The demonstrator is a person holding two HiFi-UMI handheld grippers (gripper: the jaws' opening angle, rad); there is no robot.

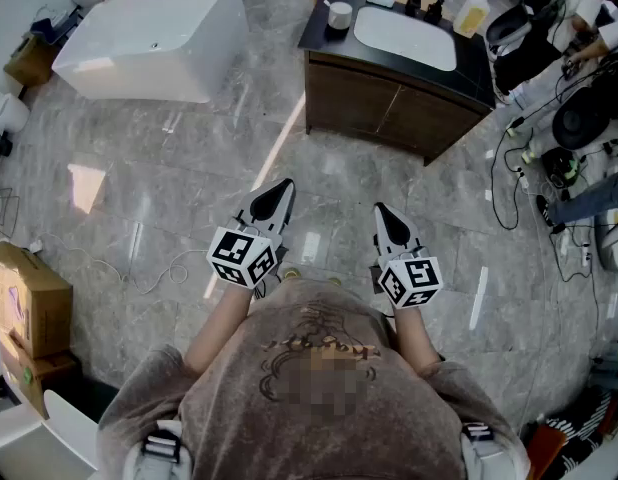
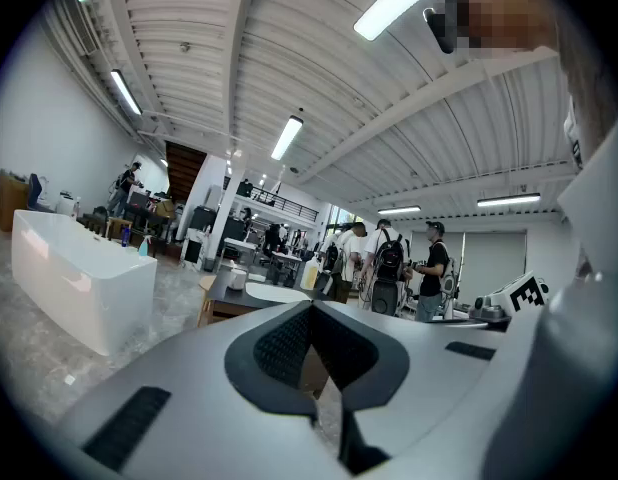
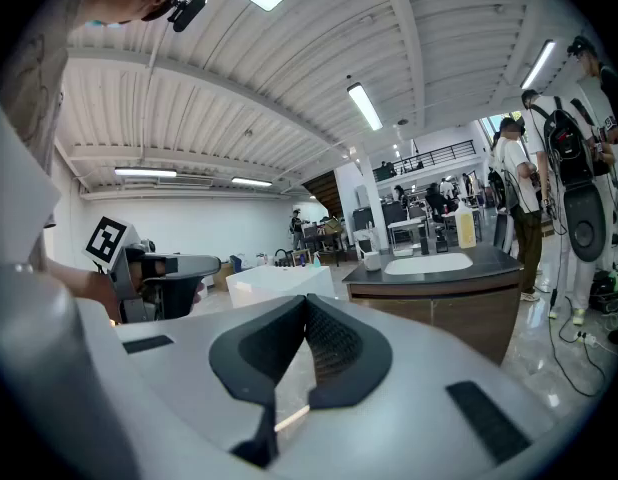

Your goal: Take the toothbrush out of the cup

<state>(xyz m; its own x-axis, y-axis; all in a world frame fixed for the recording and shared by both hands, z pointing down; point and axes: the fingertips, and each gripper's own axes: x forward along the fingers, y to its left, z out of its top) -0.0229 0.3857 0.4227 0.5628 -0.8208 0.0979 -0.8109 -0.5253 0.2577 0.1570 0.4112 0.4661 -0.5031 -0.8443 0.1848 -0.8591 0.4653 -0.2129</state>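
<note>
A white cup [image 1: 338,14] stands on the far left corner of a dark vanity top [image 1: 323,34], next to the white basin [image 1: 404,38]. The toothbrush is too small to make out. The cup also shows in the left gripper view [image 2: 237,279] and in the right gripper view [image 3: 371,260]. My left gripper [image 1: 280,189] and right gripper [image 1: 380,211] are held side by side in front of my chest, over the marble floor, well short of the vanity. Both point towards it. The left gripper's [image 2: 311,310] tips meet with nothing between them, and so do the right gripper's [image 3: 307,300].
A white bathtub [image 1: 154,38] stands at the far left. Cardboard boxes [image 1: 24,303] sit by the left edge. Cables and gear [image 1: 559,138] crowd the right side. A faucet [image 1: 424,6] and a soap bottle [image 1: 472,13] are on the vanity. People [image 2: 389,268] stand beyond it.
</note>
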